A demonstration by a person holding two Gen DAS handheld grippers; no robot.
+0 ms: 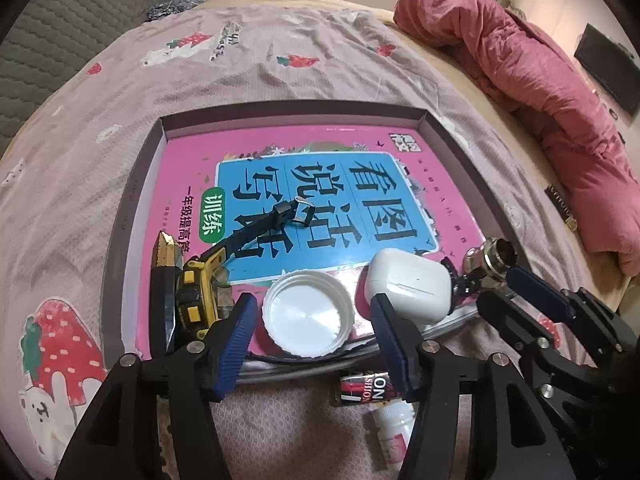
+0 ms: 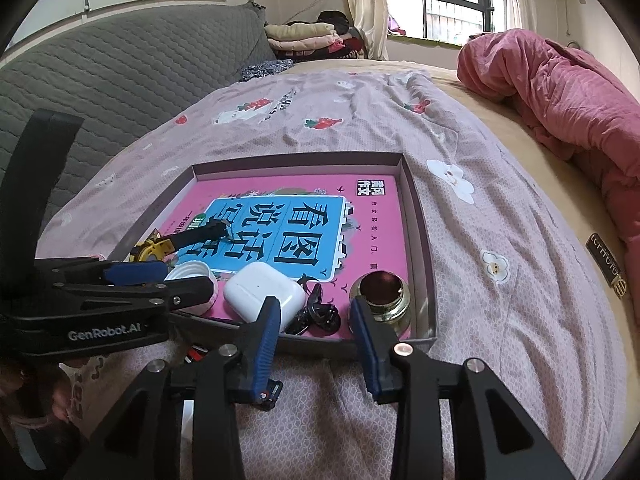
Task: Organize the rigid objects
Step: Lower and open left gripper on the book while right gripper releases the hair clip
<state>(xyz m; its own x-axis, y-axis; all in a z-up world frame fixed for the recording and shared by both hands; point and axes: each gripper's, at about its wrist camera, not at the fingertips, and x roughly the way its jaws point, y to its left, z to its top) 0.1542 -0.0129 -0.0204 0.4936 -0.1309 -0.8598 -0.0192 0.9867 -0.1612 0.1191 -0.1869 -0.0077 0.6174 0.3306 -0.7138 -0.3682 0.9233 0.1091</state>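
A shallow cardboard box (image 1: 160, 136) (image 2: 420, 240) on the bed holds a pink book (image 1: 248, 152) (image 2: 376, 216). On the book lie a white bottle cap (image 1: 308, 312) (image 2: 192, 270), a white earbud case (image 1: 408, 284) (image 2: 260, 292), a yellow watch with black strap (image 1: 200, 284) (image 2: 160, 246), a black clip (image 2: 318, 314) and a gold-rimmed jar (image 1: 496, 256) (image 2: 382, 292). My left gripper (image 1: 314, 320) is open, its fingers either side of the cap at the box's near edge. My right gripper (image 2: 316, 320) is open and empty, just before the near edge, between case and jar.
A dark gold-tipped object (image 1: 164, 272) lies left of the watch. A small red-black box (image 1: 360, 388) and a white bottle (image 1: 394, 432) lie on the sheet in front of the box. A red quilt (image 1: 540, 80) (image 2: 560, 92) lies right, a grey headboard (image 2: 120, 72) left.
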